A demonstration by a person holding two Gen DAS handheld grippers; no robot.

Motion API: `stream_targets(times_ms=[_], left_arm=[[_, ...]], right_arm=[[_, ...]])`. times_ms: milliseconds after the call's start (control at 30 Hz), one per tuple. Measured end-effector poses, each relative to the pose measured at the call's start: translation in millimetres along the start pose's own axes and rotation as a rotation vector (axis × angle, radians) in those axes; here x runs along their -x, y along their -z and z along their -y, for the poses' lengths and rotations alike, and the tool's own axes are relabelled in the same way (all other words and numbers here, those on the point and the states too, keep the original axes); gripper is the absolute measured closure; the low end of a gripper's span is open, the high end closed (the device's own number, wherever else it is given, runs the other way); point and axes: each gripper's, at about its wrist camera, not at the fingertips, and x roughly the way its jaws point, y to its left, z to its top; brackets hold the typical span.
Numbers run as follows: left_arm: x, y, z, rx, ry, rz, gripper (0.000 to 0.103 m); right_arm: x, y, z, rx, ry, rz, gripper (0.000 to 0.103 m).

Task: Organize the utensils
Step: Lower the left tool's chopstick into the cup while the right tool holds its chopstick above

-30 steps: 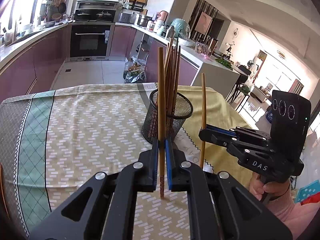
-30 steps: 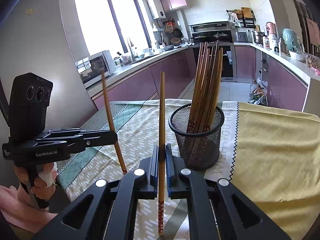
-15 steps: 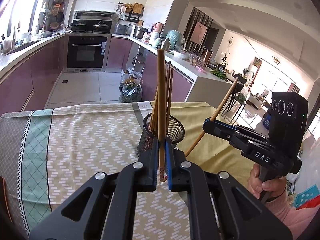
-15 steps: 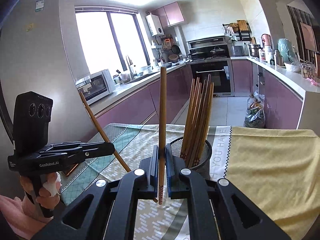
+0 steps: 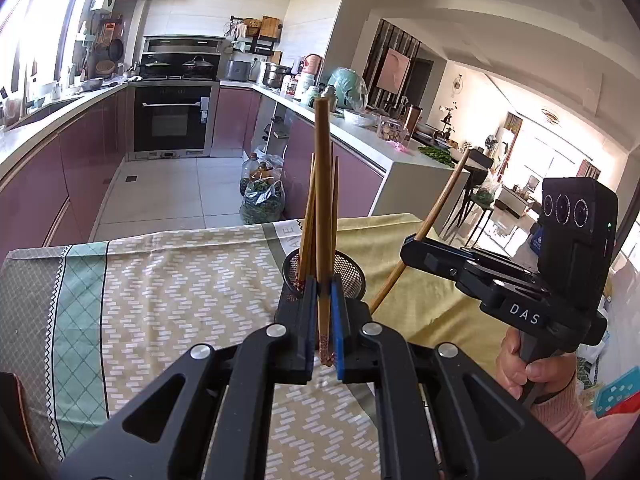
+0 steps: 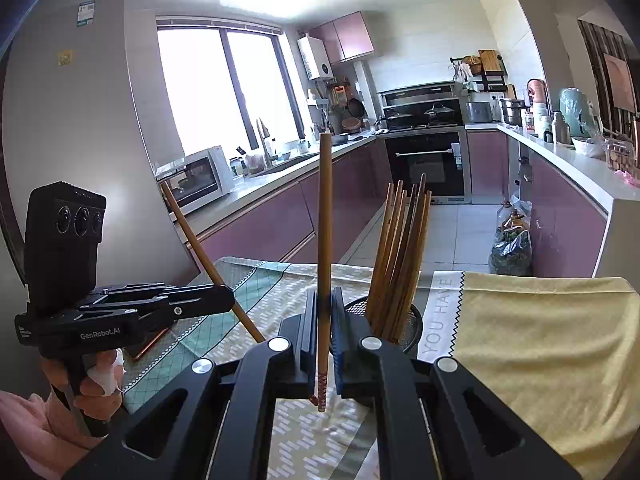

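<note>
Gripping one chopstick [image 5: 323, 208] each, both claws [image 5: 322, 316] [image 6: 323, 320] tilt slightly downward near the mesh holder [image 6: 412, 326].

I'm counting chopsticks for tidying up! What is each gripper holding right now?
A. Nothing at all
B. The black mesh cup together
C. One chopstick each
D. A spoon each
C: the left gripper is shut on one chopstick, and the right gripper is shut on another chopstick; the mesh cup stands on the table.
</note>
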Motion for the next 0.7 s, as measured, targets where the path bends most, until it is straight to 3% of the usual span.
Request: stream_targets(times_ms=[700], left_arm=[[1.4,-8.7,6.9,-0.034,-0.013,0.008,0.096]], right_arm=[[2.3,-3.3,-0.8,0.006,0.0,0.005,0.097]])
